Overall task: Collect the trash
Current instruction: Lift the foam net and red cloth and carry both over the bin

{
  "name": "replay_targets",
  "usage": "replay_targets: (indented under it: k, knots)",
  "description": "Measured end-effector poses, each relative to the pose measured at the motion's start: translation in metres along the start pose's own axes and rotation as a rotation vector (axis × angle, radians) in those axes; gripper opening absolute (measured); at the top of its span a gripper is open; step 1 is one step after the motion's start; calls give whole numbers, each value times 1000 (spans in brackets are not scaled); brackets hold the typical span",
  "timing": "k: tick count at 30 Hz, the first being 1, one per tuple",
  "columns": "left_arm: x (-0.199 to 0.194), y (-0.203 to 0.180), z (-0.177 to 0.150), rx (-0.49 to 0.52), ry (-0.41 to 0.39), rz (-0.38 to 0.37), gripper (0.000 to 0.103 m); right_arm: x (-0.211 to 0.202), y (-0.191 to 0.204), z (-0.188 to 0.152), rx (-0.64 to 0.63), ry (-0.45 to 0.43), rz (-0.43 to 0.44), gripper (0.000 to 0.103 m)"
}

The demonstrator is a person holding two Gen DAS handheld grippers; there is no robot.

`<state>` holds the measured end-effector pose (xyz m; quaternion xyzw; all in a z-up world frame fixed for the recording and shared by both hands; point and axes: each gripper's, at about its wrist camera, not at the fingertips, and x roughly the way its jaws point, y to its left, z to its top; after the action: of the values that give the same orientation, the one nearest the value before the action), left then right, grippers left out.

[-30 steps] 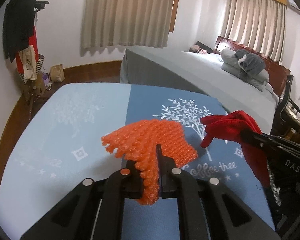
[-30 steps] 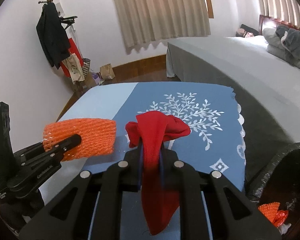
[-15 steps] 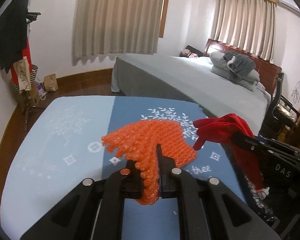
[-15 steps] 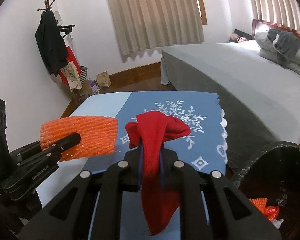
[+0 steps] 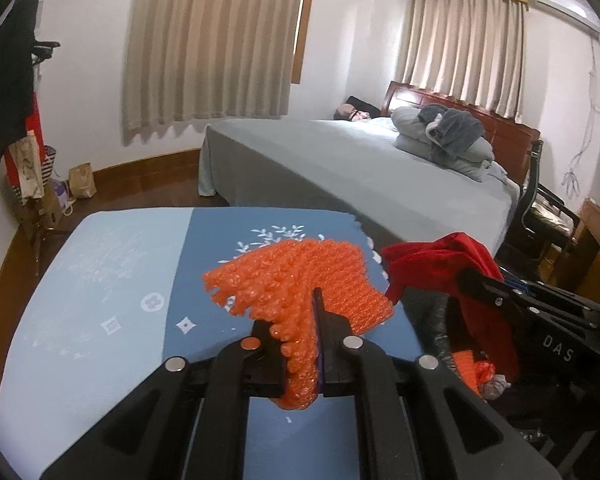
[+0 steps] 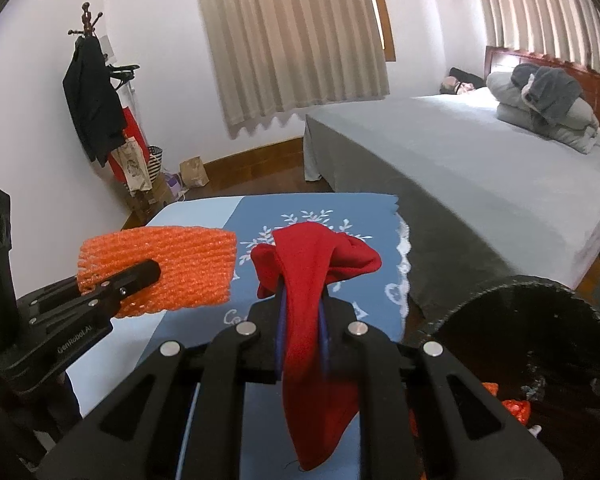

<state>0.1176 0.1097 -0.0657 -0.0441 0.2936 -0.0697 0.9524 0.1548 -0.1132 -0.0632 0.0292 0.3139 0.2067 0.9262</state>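
A wide bed [image 5: 340,168] under a grey sheet fills the room from twelve to three o'clock in both wrist views, with a heap of grey bedding [image 5: 444,136] piled against its wooden headboard [image 5: 500,120]. Beige curtains [image 5: 212,40] hang on the wall behind it. At about nine o'clock in the left wrist view a coat rack [image 6: 94,96] carries dark clothes, with paper bags [image 6: 194,172] on the floor near its foot.

In front of the bed stands the desk [image 5: 80,300], covered by a blue cloth printed with white leaves and small diamonds. Off the desk's right edge, at about four o'clock in the right wrist view, sits a bin lined with a black trash bag [image 6: 540,320]; a few orange and red scraps [image 6: 516,408] lie inside it.

The left claw [image 5: 302,340] is clamped on an orange foam net [image 5: 300,280], which fans out above the desk toward twelve o'clock, clear of the cloth. The right claw [image 6: 302,320] is clamped on a red cloth [image 6: 312,280]; its bunched top stands above the fingers and its loose tail hangs down between them toward six o'clock. Seen from the left wrist, the red cloth sits at three o'clock, over the bin's mouth. The two claws are side by side, near each other but apart.
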Motion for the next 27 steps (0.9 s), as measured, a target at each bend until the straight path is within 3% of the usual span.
replay_targets:
  k: [27]
  knots:
    - [-13, -104, 10, 131, -39, -175, 10, -90, -68, -21, 74, -91, -141, 13]
